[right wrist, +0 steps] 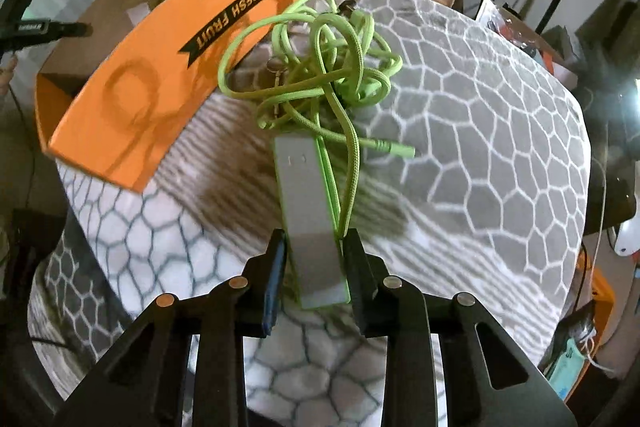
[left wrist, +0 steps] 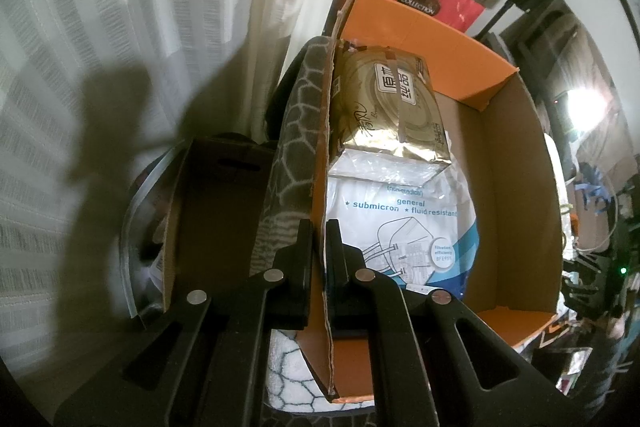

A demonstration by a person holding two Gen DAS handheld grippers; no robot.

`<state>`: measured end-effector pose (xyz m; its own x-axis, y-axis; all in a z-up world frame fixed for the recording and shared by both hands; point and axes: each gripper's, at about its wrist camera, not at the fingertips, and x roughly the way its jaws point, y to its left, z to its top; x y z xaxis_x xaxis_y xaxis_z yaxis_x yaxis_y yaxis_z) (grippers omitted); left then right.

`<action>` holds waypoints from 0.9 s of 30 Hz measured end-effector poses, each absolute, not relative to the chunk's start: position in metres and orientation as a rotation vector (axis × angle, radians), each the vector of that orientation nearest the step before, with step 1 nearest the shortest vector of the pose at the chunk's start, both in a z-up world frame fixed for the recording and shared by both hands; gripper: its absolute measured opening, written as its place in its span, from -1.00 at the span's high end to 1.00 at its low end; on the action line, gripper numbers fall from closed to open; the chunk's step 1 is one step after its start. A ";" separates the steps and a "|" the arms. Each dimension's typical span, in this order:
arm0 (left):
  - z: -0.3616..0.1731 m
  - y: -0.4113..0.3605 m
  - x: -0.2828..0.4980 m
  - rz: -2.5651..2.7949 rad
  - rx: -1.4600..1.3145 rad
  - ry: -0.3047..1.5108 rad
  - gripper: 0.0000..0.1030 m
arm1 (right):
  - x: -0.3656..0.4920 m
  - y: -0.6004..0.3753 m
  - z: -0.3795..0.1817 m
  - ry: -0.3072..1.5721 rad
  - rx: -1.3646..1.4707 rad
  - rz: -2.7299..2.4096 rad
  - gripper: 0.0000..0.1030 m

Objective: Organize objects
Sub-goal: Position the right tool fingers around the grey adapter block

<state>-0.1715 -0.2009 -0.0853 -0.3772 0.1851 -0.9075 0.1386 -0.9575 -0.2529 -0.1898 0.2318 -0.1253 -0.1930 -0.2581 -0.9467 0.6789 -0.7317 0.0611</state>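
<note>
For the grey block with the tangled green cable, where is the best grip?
On the grey block's long flat sides near its end, from above, as the right gripper does now: its jaws straddle the narrow width. The green cable is a loose tangle, so gripping it would likely slip or snag.

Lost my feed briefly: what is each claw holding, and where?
Left claw: orange box, by its side wall. Right claw: grey block, near end.

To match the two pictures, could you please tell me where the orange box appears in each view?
Left wrist: orange box fills centre and right, its wall between the left gripper fingers.
Right wrist: upper left, outer wall reading FRESH FRUIT.
Shared landmark: red COLLECTION bag behind it.
</note>
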 end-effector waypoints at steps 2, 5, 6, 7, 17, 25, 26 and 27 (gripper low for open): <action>-0.085 -0.200 -0.171 2.545 -1.738 -0.449 0.90 | -0.188 0.238 -0.125 0.520 1.466 -1.974 0.45; -0.085 -0.199 -0.171 2.546 -1.739 -0.448 0.90 | -0.191 0.247 -0.120 0.491 1.480 -2.027 0.20; -0.085 -0.199 -0.171 2.546 -1.739 -0.449 0.90 | -0.194 0.252 -0.115 0.463 1.469 -2.070 0.09; -0.085 -0.199 -0.171 2.544 -1.739 -0.449 0.90 | -0.195 0.256 -0.111 0.440 1.459 -2.095 -0.08; -0.085 -0.196 -0.170 2.546 -1.741 -0.441 0.90 | -0.184 0.257 -0.104 0.244 1.496 -2.111 -0.11; -0.085 -0.194 -0.170 2.544 -1.741 -0.445 0.90 | -0.183 0.230 -0.130 0.409 1.491 -2.122 0.19; -0.085 -0.193 -0.170 2.544 -1.741 -0.444 0.90 | -0.183 0.229 -0.132 0.430 1.491 -2.127 0.35; -0.085 -0.194 -0.170 2.544 -1.741 -0.443 0.90 | -0.183 0.229 -0.134 0.450 1.488 -2.121 0.38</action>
